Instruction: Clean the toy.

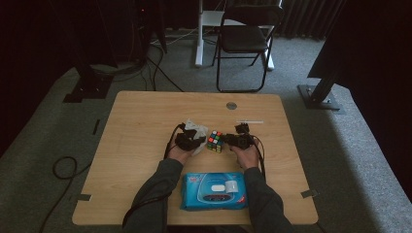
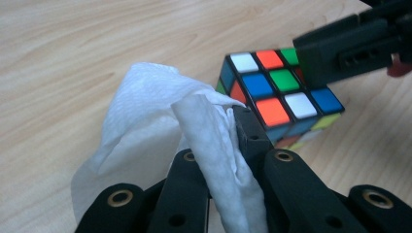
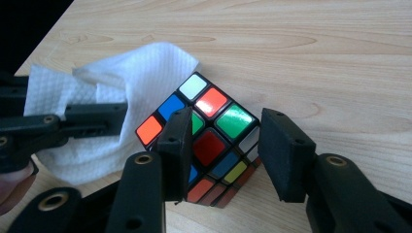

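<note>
**Cube and wipe at mid-counter, one gripper on each side**

High view: The puzzle cube (image 1: 215, 141) stands on the counter (image 1: 145, 126) near its middle. The left gripper (image 1: 188, 139) sits just beside the cube's left, with a white wipe (image 1: 197, 136) bunched at it. The right gripper (image 1: 236, 140) sits just beside the cube's right. A blue wipes pack (image 1: 214, 191) lies at the near edge, between the person's forearms. A folding chair (image 1: 245, 39) stands on the floor beyond the counter.

Left gripper view: The left gripper (image 2: 221, 145) is clenched on a fold of the wipe (image 2: 145, 111). The cube (image 2: 279, 97) rests on the counter just beyond the jaws, apparently touching the wipe.

Right gripper view: The right gripper (image 3: 223, 150) is released; its jaws stand apart before the cube (image 3: 206, 136), one in front of a cube face, the other clear of it. Neither pad presses on the cube.
</note>
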Motion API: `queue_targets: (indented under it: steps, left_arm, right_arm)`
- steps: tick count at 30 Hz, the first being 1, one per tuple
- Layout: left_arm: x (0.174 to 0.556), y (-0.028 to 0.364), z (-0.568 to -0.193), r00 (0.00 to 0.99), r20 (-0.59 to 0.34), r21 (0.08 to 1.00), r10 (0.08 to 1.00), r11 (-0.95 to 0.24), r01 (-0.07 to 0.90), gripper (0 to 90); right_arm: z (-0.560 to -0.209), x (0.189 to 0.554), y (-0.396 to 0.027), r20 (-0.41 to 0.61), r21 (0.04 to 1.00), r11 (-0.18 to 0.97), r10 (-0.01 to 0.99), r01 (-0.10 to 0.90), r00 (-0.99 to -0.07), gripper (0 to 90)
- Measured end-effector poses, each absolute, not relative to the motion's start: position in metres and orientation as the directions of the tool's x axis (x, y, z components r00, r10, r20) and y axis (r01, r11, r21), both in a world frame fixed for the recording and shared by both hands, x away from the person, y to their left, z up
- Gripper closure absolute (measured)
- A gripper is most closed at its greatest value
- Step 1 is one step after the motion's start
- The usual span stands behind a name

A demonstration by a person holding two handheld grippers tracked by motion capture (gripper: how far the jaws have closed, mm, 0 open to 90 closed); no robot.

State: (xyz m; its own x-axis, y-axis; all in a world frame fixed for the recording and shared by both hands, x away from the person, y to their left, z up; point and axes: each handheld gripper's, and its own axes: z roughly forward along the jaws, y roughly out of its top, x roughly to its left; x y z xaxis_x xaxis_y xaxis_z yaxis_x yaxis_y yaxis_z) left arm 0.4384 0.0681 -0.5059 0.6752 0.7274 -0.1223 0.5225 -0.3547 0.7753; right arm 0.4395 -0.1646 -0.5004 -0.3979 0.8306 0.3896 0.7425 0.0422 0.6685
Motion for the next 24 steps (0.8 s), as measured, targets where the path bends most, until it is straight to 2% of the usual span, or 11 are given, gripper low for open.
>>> queue_targets:
  steps: [9, 24]
  left_arm:
    - [0.446, 0.057, -0.502, 0.683, -0.112, 0.771, 0.721, -0.371, 0.518, 85.0]
    - [0.453, 0.058, -0.508, 0.65, -0.155, 0.763, 0.744, -0.328, 0.557, 86.1]
  right_arm:
    - [-0.5, 0.442, -0.16, 0.39, 0.66, 0.081, 0.813, 0.747, -0.433, 64.5]
    - [-0.499, 0.442, -0.16, 0.39, 0.66, 0.102, 0.8, 0.744, -0.455, 66.0]
